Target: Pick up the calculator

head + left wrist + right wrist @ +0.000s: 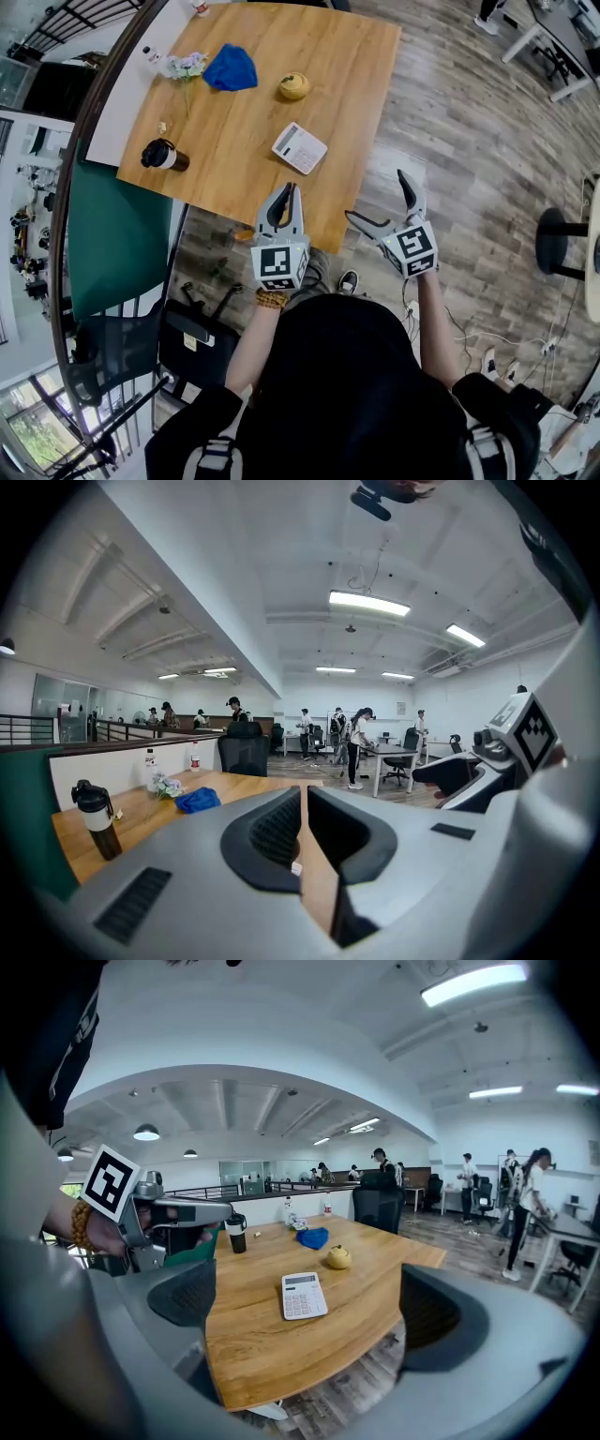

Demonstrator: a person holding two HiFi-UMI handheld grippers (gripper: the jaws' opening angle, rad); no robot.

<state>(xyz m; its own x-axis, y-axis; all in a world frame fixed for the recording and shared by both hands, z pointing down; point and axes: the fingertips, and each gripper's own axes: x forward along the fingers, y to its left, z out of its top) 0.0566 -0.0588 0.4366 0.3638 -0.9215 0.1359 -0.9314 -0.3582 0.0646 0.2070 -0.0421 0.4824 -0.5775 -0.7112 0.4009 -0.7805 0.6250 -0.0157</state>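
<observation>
A white calculator (300,147) lies flat on the wooden table (234,112), near its front right part; the right gripper view has the calculator (304,1295) between the jaws, well ahead of them. My left gripper (288,192) is shut and empty over the table's near edge, below the calculator. My right gripper (380,195) stands open off the table's right corner, over the floor, with nothing between its fingers. In the left gripper view the left gripper (305,803) has its jaws closed together, and the right gripper shows at the right.
On the table are a yellow round object (293,86), a blue cloth (231,68), a dark bottle (163,155), small flowers (185,66) and a small white bottle (150,56). A green partition (112,234) flanks the left side. Black chairs (141,347) stand nearby. People stand at far desks (356,747).
</observation>
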